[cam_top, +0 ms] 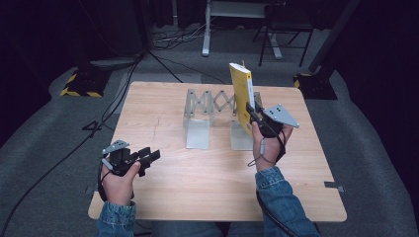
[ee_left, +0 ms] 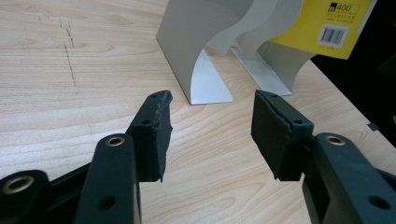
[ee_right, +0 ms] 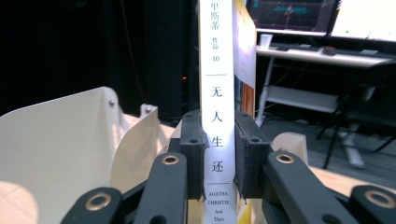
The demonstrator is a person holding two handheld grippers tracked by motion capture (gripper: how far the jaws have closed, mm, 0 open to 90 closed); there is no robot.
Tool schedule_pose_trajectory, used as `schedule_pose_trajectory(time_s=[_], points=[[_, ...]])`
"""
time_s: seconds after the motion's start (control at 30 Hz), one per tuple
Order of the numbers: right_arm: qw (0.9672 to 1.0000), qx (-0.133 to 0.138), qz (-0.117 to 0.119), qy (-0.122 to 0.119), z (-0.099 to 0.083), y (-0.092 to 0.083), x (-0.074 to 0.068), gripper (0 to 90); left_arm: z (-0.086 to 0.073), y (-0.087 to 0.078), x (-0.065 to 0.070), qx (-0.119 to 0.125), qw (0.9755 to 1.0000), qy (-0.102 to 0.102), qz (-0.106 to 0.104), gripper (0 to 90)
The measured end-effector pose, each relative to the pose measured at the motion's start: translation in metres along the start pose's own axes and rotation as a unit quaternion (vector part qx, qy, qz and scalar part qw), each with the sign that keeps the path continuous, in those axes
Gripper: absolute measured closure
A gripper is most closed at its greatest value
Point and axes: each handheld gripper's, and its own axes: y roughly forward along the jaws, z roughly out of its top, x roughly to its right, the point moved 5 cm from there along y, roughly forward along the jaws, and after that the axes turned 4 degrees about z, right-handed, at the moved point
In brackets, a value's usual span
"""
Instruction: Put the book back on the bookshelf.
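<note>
Right of centre in the high view, the right gripper (cam_top: 256, 117) has its jaws clamped on the white spine of a yellow book (cam_top: 242, 94), holding it upright over the right-hand end of the metal expanding book rack (cam_top: 212, 116) on the wooden table (cam_top: 197, 182). In the right gripper view the spine (ee_right: 215, 116) stands up the middle of the frame between the black pads. At the lower left, the left gripper (cam_top: 148, 157) hovers low over bare wood with its jaws apart, nothing between them.
</note>
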Motion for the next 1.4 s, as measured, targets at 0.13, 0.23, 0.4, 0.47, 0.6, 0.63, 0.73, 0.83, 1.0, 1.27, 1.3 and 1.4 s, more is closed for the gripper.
schedule_pose_trajectory(time_s=[0.13,0.23,0.4,0.47,0.6,0.63,0.73,0.83,1.0,1.27,1.3,1.4], points=[[0.9996,-0.022,0.013,-0.006,-0.009,-0.002,-0.005,75.6,0.0,0.001,0.002,-0.002,1.0,0.001,-0.001,47.9],[0.9991,-0.038,0.021,-0.007,-0.016,-0.002,-0.008,75.1,0.0,0.002,0.002,-0.002,1.0,0.003,-0.001,48.2],[0.9983,-0.052,0.025,-0.004,-0.026,-0.003,-0.009,74.8,0.001,0.003,0.002,-0.002,1.0,0.003,-0.002,48.3],[0.9975,-0.063,0.03,-0.004,-0.033,-0.004,-0.011,74.7,0.001,0.004,0.002,-0.002,1.0,0.004,-0.002,48.3],[0.9965,-0.076,0.033,-0.007,-0.04,-0.003,-0.012,74.5,0.001,0.004,0.002,-0.004,1.0,0.003,-0.002,48.3],[0.996,-0.082,0.036,-0.005,-0.045,-0.003,-0.012,74.5,0.001,0.005,0.002,-0.004,1.0,0.004,-0.002,48.2],[0.9948,-0.093,0.039,-0.007,-0.05,-0.002,-0.013,74.0,0.0,0.006,0.002,-0.005,1.0,0.003,-0.001,48.2],[0.9941,-0.1,0.042,-0.005,-0.055,-0.002,-0.014,73.9,0.0,0.006,0.001,-0.006,1.0,0.004,-0.001,48.2],[0.9938,-0.1,0.048,0.001,-0.058,-0.001,-0.014,73.4,-0.001,0.006,0.001,-0.006,1.0,0.002,0.0,48.2],[0.9916,-0.114,0.062,0.002,-0.063,0.001,-0.021,71.1,-0.002,0.004,0.001,-0.006,1.0,0.002,0.001,47.9],[0.9911,-0.118,0.062,0.0,-0.064,0.002,-0.022,70.7,-0.002,0.003,0.001,-0.007,1.0,0.003,0.001,47.9],[0.9899,-0.127,0.062,-0.001,-0.068,0.004,-0.023,70.4,-0.003,0.001,0.0,-0.006,1.0,0.002,0.002,47.9]])
